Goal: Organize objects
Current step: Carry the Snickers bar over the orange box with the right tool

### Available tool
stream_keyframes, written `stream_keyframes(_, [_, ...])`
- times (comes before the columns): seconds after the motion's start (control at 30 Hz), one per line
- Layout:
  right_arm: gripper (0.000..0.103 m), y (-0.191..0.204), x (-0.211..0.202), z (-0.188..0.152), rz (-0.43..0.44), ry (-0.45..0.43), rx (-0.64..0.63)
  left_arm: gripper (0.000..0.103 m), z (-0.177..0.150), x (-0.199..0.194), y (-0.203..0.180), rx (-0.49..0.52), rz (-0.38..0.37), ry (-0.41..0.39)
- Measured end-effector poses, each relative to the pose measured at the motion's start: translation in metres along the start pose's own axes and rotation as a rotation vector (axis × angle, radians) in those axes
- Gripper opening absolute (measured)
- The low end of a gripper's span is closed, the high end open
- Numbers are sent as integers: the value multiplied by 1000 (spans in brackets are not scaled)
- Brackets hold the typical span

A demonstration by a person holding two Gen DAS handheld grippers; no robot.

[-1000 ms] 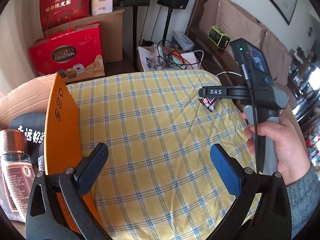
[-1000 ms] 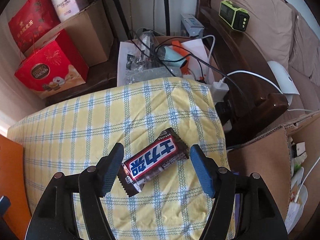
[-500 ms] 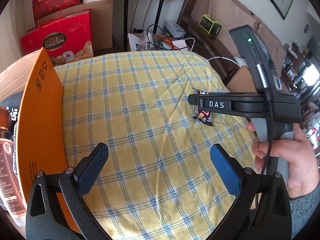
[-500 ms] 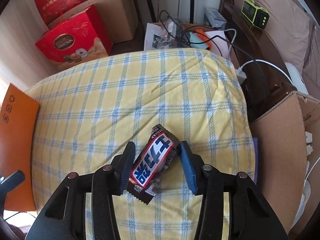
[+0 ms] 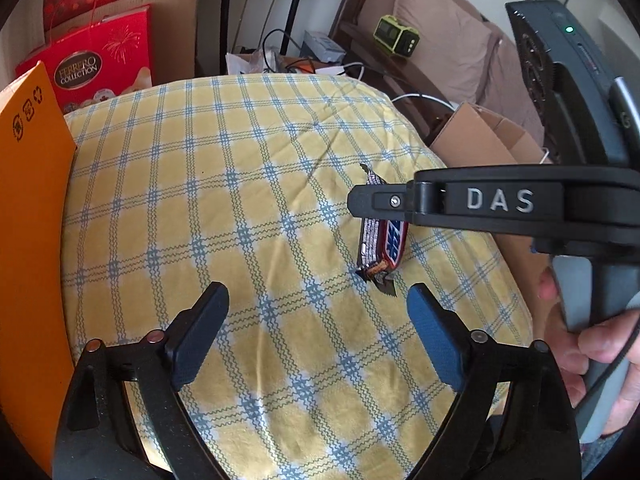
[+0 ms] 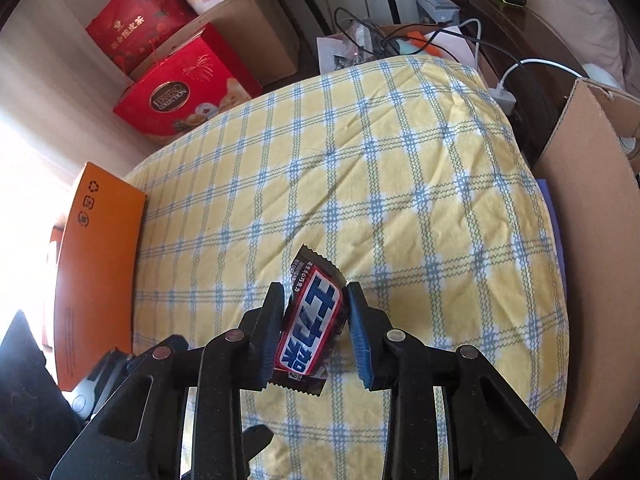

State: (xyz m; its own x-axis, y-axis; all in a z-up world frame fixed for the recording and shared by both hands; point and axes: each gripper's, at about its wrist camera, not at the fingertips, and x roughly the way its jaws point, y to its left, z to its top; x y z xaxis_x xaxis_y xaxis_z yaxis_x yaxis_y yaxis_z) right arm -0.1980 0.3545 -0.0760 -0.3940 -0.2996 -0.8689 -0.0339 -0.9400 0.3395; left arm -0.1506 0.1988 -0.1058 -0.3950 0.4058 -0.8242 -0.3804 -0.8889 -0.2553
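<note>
A Snickers bar [image 6: 314, 322] in a brown, red and blue wrapper sits between the fingers of my right gripper [image 6: 316, 328], which is shut on it and holds it above the yellow checked cloth [image 6: 360, 184]. The bar also shows in the left wrist view [image 5: 382, 240], hanging under the right gripper's black fingers [image 5: 384, 200]. My left gripper [image 5: 318, 320] is open and empty, low over the cloth, just short of the bar. An orange cardboard box [image 5: 28, 208] stands at the cloth's left edge.
A brown cardboard box [image 6: 592, 216] stands at the cloth's right side. Red gift boxes [image 6: 180, 92], a carton, cables and a socket strip lie behind the cloth. A sofa with a green clock [image 5: 396, 36] is at the back right.
My right gripper closed on the Snickers bar and lifted it off the cloth, turning it more upright. My left gripper swung right, away from the orange box, toward the bar.
</note>
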Motion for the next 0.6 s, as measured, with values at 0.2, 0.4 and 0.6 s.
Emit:
stream_keyframes(0.2, [29,13,-18,-11,55,0,-15,51,3,1,-3,-12,-54,11])
stream_keyframes(0.4, [29,30,-32,-15,59,-11,-52,23,3,-11,-4,-23,-112,-3])
stream_keyframes(0.6, [29,50,-46,-18,63,-30,-89,22,2,-35,3,-33,-122,-53])
